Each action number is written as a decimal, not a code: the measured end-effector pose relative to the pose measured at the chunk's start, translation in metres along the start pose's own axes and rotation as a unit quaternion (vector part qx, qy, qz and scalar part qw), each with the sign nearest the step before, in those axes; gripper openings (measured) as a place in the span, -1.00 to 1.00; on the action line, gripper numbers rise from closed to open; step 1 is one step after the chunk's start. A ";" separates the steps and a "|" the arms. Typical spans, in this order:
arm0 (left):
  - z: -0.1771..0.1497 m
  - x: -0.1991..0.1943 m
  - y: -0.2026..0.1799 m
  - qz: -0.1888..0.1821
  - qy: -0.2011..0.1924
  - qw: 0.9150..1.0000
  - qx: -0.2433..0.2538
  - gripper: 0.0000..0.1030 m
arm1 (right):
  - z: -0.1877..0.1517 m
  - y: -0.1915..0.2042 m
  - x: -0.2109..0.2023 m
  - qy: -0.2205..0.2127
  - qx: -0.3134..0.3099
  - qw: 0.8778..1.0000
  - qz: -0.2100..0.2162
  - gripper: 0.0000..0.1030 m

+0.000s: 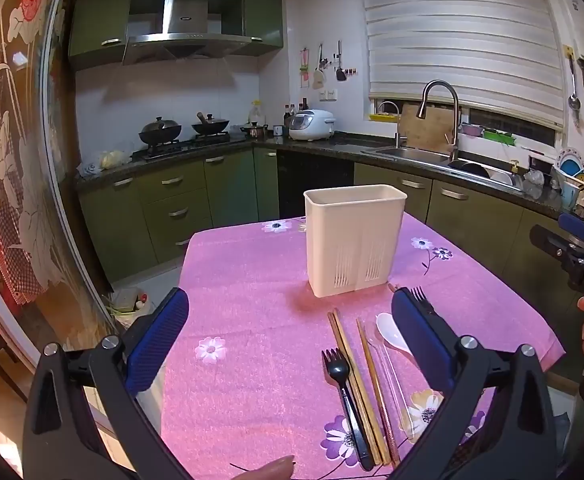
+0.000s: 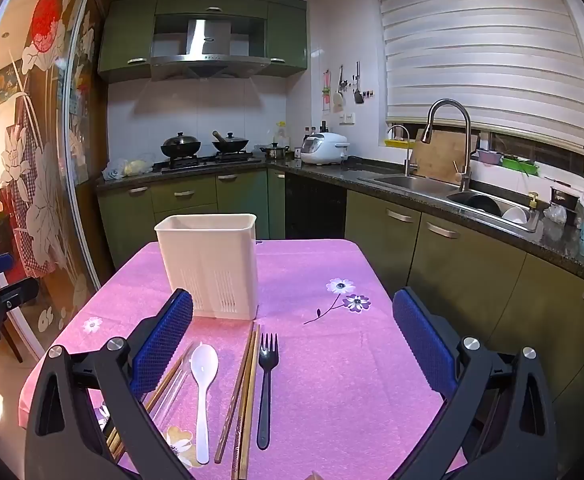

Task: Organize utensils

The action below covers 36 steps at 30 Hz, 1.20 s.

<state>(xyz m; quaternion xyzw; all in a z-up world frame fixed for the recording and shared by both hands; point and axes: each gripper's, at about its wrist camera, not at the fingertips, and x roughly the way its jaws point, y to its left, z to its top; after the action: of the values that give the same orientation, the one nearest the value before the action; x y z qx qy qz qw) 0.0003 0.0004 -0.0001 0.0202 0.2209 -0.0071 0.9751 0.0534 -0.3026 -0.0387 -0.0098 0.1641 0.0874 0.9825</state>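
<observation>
A white slotted utensil holder (image 1: pixel 355 238) (image 2: pixel 210 265) stands empty on the pink floral tablecloth (image 1: pixel 252 320) (image 2: pixel 331 360). In front of it lie a black fork (image 1: pixel 345 396), wooden chopsticks (image 1: pixel 355 384), a clear utensil and a white spoon (image 1: pixel 389 334). A second black fork (image 1: pixel 421 298) peeks from behind my left gripper's right finger. In the right wrist view I see the white spoon (image 2: pixel 202 388), chopsticks (image 2: pixel 244 396) and a black fork (image 2: pixel 267 384). My left gripper (image 1: pixel 290 336) is open and empty above the table. My right gripper (image 2: pixel 292 340) is open and empty above the utensils.
The table sits in a kitchen with green cabinets (image 1: pixel 180 200), a stove with woks (image 1: pixel 184 130) and a sink with a tall faucet (image 1: pixel 439 120). The right gripper's body (image 1: pixel 583 264) shows at the left view's right edge. A glass sliding door (image 1: pixel 32 160) is at left.
</observation>
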 end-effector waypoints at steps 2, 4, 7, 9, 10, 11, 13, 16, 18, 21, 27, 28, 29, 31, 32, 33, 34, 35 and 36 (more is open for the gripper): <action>0.000 0.001 0.000 0.000 -0.001 1.000 0.002 0.88 | 0.000 0.000 0.000 0.000 0.000 1.000 0.001 0.92; 0.000 0.002 0.000 0.002 -0.003 1.000 0.004 0.88 | 0.000 0.000 0.000 0.000 0.000 1.000 0.001 0.92; 0.000 0.005 0.001 0.005 -0.004 1.000 0.006 0.88 | 0.000 0.000 -0.001 0.000 0.000 1.000 0.001 0.92; -0.001 -0.003 -0.007 0.005 -0.009 1.000 0.006 0.88 | 0.000 0.000 0.000 0.001 -0.001 1.000 0.000 0.92; -0.001 -0.003 -0.008 0.009 -0.011 1.000 0.005 0.88 | 0.000 0.000 0.000 0.001 -0.001 1.000 0.000 0.92; -0.001 -0.003 -0.008 0.012 -0.013 1.000 0.005 0.88 | 0.000 0.000 -0.001 0.001 -0.001 1.000 0.000 0.92; 0.000 -0.002 -0.008 0.009 -0.014 1.000 0.001 0.88 | 0.000 0.001 -0.001 0.000 -0.001 1.000 0.000 0.92; -0.001 -0.004 0.000 0.003 -0.017 1.000 -0.006 0.88 | 0.000 0.000 -0.001 0.001 0.000 1.000 0.000 0.92; -0.001 -0.003 0.000 0.001 -0.015 1.000 -0.007 0.88 | 0.000 0.000 -0.001 0.001 0.000 1.000 0.000 0.92; -0.002 -0.002 0.000 0.002 -0.012 1.000 -0.006 0.88 | 0.000 0.000 -0.001 0.000 -0.001 1.000 0.000 0.92; -0.003 0.001 0.001 0.003 -0.011 1.000 -0.003 0.88 | 0.000 0.000 -0.001 0.001 0.000 1.000 0.000 0.92; -0.003 0.001 -0.001 0.004 -0.011 1.000 -0.002 0.88 | 0.000 0.000 -0.001 0.002 0.000 1.000 0.000 0.92; -0.003 0.001 -0.001 0.004 -0.011 1.000 -0.002 0.88 | -0.001 0.005 -0.003 0.002 0.000 1.000 0.000 0.92; -0.004 0.002 -0.001 0.005 -0.011 1.000 -0.002 0.88 | -0.001 0.005 -0.003 0.002 0.000 1.000 0.000 0.92; -0.004 0.002 -0.001 0.004 -0.011 1.000 -0.002 0.88 | -0.001 0.004 -0.002 0.002 0.000 1.000 0.000 0.92; -0.005 0.002 -0.002 0.004 -0.011 1.000 -0.002 0.88 | -0.001 0.004 -0.002 0.002 0.000 1.000 0.000 0.92; -0.005 0.002 -0.002 0.004 -0.012 1.000 -0.002 0.88 | -0.001 0.005 -0.003 0.002 -0.001 1.000 0.000 0.92; -0.005 0.003 -0.002 0.004 -0.012 1.000 -0.002 0.88 | -0.001 0.005 -0.003 0.002 0.000 1.000 0.000 0.92; -0.005 0.003 -0.003 0.004 -0.012 1.000 -0.002 0.88 | -0.001 0.004 -0.002 0.002 0.000 1.000 0.000 0.92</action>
<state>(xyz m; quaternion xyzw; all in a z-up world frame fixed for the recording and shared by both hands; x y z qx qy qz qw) 0.0004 -0.0023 -0.0063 0.0189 0.2091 -0.0034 0.9777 0.0503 -0.2989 -0.0387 -0.0098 0.1659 0.0873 0.9822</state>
